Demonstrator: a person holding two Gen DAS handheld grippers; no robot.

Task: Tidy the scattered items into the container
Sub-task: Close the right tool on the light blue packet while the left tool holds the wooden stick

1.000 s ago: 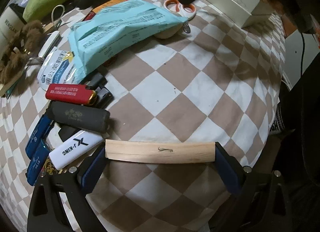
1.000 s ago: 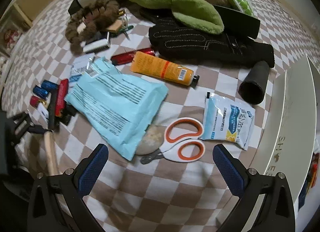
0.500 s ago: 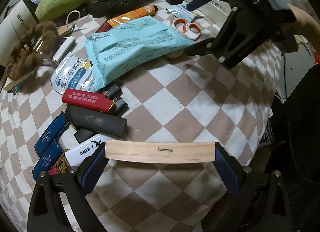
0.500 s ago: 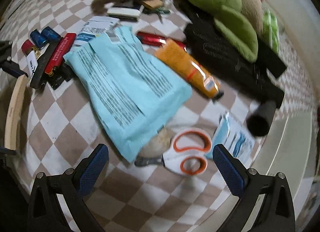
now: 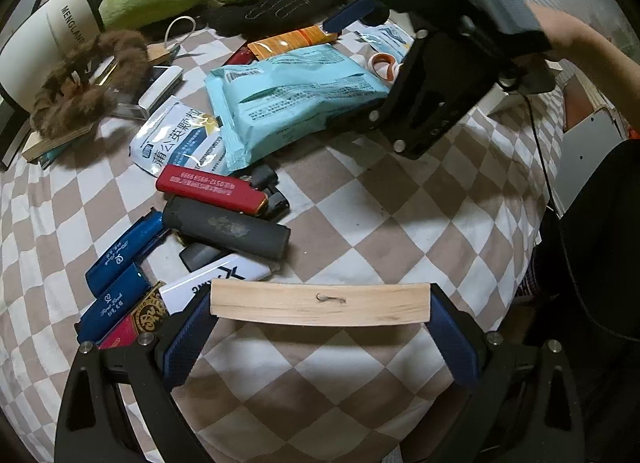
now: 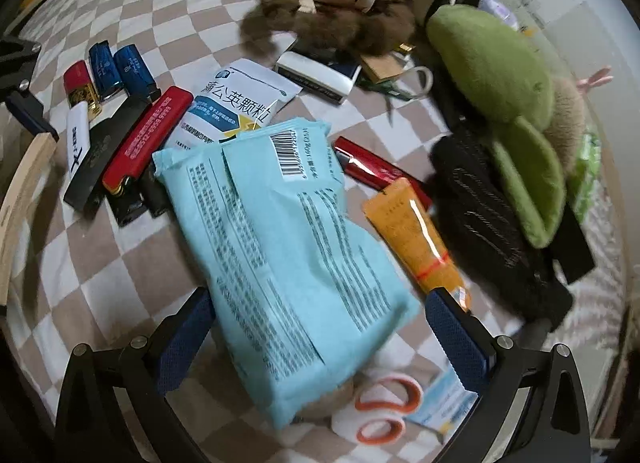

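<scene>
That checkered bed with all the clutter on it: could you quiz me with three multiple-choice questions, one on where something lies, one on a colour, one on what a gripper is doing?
1. Where does the light blue packet lie?
A. Between the open right gripper's fingers
B. Under the green plush
C. Inside a drawer

2. What colour are the scissors' handles?
A. Purple
B. Orange
C. Green

3. What is the left gripper doing?
A. Open, holding nothing
B. Gripping a lighter
C. Gripping a wooden strip

Answers: 1 A, the packet's near end sits between the two blue pads. 2 B, both finger loops are orange. 3 C, each pad presses an end of the strip.
</scene>
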